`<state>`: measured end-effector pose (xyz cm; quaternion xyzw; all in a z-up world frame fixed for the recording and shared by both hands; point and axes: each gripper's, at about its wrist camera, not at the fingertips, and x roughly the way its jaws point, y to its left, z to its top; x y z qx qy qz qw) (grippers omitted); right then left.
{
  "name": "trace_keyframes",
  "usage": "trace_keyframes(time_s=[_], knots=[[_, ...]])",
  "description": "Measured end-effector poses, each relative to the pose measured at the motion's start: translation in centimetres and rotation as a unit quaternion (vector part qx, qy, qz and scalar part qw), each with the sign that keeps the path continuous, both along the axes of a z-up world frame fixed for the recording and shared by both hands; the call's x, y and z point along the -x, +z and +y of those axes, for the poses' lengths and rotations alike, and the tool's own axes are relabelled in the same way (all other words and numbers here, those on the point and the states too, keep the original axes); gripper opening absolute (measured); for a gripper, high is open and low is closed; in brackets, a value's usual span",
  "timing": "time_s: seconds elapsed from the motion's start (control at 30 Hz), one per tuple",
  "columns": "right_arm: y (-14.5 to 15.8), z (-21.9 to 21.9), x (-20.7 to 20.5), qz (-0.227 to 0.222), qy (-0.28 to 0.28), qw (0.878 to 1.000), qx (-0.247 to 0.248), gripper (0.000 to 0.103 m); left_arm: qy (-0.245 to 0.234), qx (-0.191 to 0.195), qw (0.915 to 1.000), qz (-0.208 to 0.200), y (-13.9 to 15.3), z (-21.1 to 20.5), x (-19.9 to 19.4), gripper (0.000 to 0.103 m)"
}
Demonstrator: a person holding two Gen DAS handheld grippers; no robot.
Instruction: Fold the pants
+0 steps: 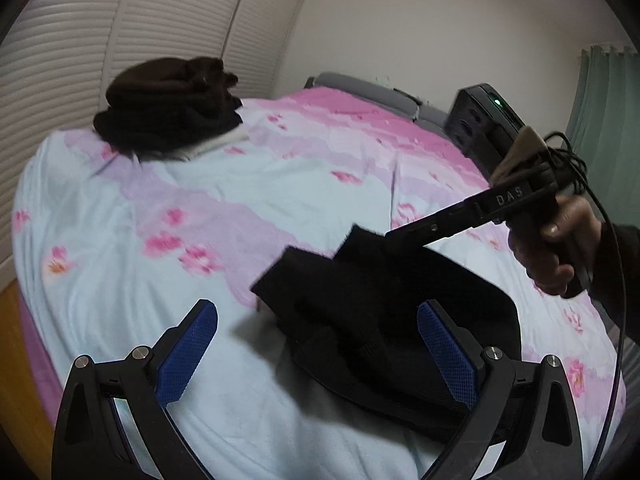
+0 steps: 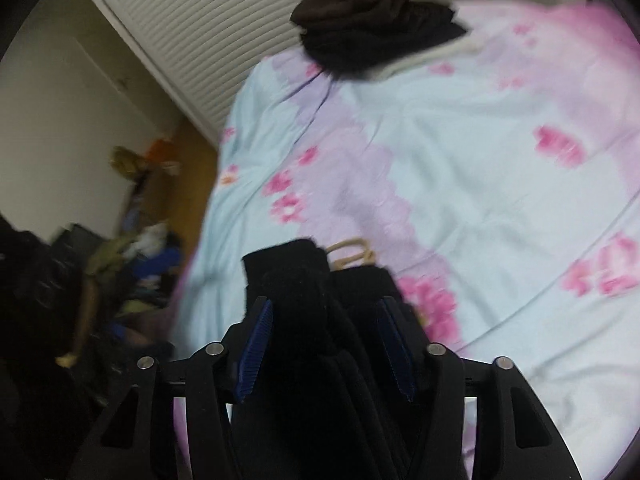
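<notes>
Pants (image 1: 380,304): one pair, black, thick matte fabric, bunched into a partly folded bundle with several layers stacked; lying on the bed (image 1: 160,280) toward its near right edge, one corner lifted off the cover. A tan looped cord or strap (image 2: 350,254) shows just beyond the bundle's far end in the right wrist view. Left hand-held gripper (image 1: 316,348): black frame, blue textured pads (image 1: 188,344) spread wide apart; the right pad overlaps the black bundle, the left pad sits over bare cover, nothing pinched between them. Right hand-held gripper (image 2: 326,350): same build, blue pads on either side of a fold of the pants, the cloth filling the gap; whether the pads press on it cannot be told. In the left wrist view the right hand (image 1: 560,248) grips this tool's handle; white lettering on its arm reads "DAS" (image 1: 510,196); a green indicator light (image 1: 497,102) glows on its black housing, and a black cable (image 1: 612,240) trails from it. Bed cover: pale blue with pink and lilac bands and pink blossom print. Pile of dark clothes (image 1: 168,112): brown and black garments heaped at the far left corner of the bed, a strip of white cloth under them. Backdrop: white louvred doors (image 1: 80,40), green curtain (image 1: 600,92), wooden floor (image 2: 188,152).
</notes>
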<state>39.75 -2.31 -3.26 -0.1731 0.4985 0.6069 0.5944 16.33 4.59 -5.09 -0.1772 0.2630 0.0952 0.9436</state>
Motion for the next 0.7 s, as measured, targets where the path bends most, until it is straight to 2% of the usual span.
trace_keyframes(time_s=[0.03,0.07,0.1,0.2,0.3,0.4,0.53,0.63,0.7], knots=[[-0.4,0.1,-0.2,0.02,0.013,1.0,0.004,0.035,-0.001,0.001,1.0,0.003,-0.2,-0.1,-0.2,0.102],[-1.2,0.4,-0.3,0.044,0.031,0.999,0.011,0.024,-0.002,0.001,1.0,0.004,-0.4,0.0,-0.3,0.102],[-1.5,0.6,0.0,0.047,0.037,0.998,0.013,0.02,0.0,0.001,1.0,0.004,-0.5,0.0,-0.4,0.102],[-1.8,1.0,0.8,0.052,0.058,0.997,-0.003,0.018,0.007,0.0,1.0,0.004,-0.7,0.3,-0.4,0.102],[-0.1,0.6,1.4,0.072,0.078,0.992,-0.062,0.017,0.014,0.002,0.9999,-0.001,-0.8,0.5,-0.1,0.102],[0.3,0.7,1.2,0.09,0.081,0.989,-0.084,0.017,0.01,0.002,0.9999,0.004,-1.0,0.2,-0.3,0.102],[-3.1,2.0,1.4,0.078,0.093,0.993,-0.001,0.019,0.009,-0.004,0.9999,0.011,-2.1,-0.3,-0.5,0.102],[-3.7,2.1,0.7,0.062,0.072,0.995,0.008,0.022,0.002,0.016,0.9995,0.029,-3.2,-0.5,-1.1,0.102],[-3.1,1.8,0.7,0.036,0.072,0.997,0.01,0.033,0.001,0.029,0.999,0.034,-3.8,-0.6,-1.3,0.102]])
